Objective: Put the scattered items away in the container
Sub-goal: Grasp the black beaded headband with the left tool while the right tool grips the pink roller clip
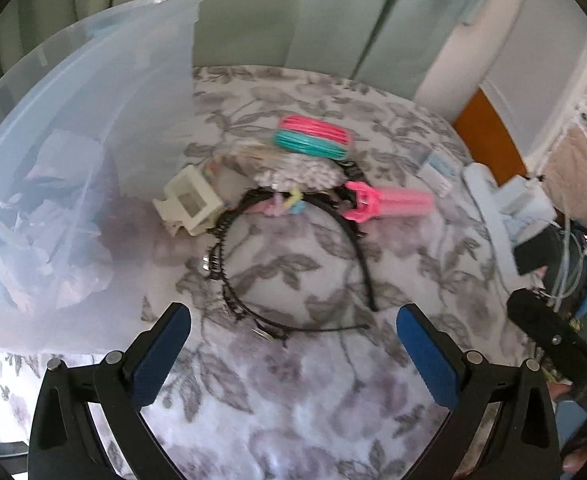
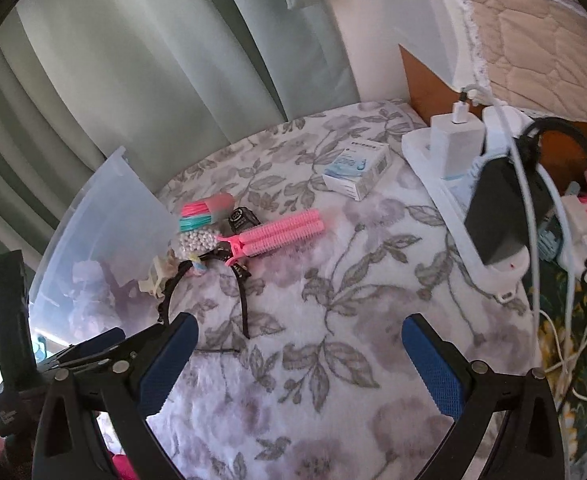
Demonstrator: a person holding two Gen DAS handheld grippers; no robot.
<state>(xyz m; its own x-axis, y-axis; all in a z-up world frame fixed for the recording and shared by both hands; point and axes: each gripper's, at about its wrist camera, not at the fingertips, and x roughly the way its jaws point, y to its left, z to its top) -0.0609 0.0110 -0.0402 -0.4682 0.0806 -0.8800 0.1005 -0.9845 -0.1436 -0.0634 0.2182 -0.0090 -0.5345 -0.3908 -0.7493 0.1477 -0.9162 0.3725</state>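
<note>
Left wrist view: the left gripper (image 1: 293,344), spread wide and empty, hovers over a black headband (image 1: 293,240) arching away from it. A cream claw clip (image 1: 187,204) touches the clear plastic container (image 1: 73,152) at left. Right wrist view alone shows a small white box (image 2: 357,172) and a power strip (image 2: 453,184) along the right edge. The right gripper (image 2: 299,354), released, faces bare floral cloth (image 2: 333,300); the pink hair roller clip (image 2: 277,236) runs left-right.

No legible text: small white box (image 2: 356,170) far right carries print, perhaps a label, too blurred to read.
</note>
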